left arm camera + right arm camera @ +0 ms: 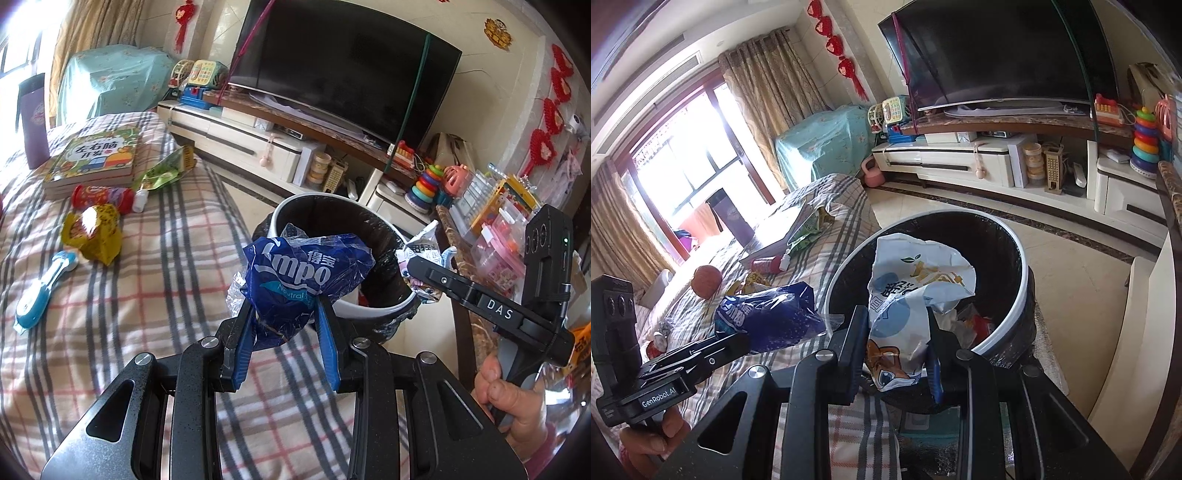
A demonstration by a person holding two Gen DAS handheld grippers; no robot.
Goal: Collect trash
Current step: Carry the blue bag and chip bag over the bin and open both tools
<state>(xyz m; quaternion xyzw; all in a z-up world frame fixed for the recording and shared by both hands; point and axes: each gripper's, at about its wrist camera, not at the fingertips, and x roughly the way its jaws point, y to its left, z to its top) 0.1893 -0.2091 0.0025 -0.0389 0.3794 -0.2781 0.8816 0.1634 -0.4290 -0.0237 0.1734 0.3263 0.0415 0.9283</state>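
the left gripper (284,314) pinches a crumpled blue tissue wrapper (303,280) between its blue-padded fingers (327,332), holding it up beside the near rim of the white trash bin (369,314), over the edge of the plaid blanket (147,277). the right gripper (897,332) is clamped on a white snack bag (908,295) printed with a cartoon fox, and the bag hangs just over the bin's open mouth. the bin has a black liner, and crumpled wrappers lie at its bottom (975,325).

in the left wrist view the right gripper comes in from the right side, its snack bag at the bin's far rim, and a hand (513,398) grips its handle. in the right wrist view the left gripper with the blue wrapper sits just left of the bin.

more trash lies on the blanket: a yellow snack wrapper (94,232), a red can (103,197) on its side and a green packet (166,171). a stack of children's books (92,158) and a blue-and-white brush (44,288) rest there too. a large television (343,62) stands on a white cabinet (236,140) behind the bin.
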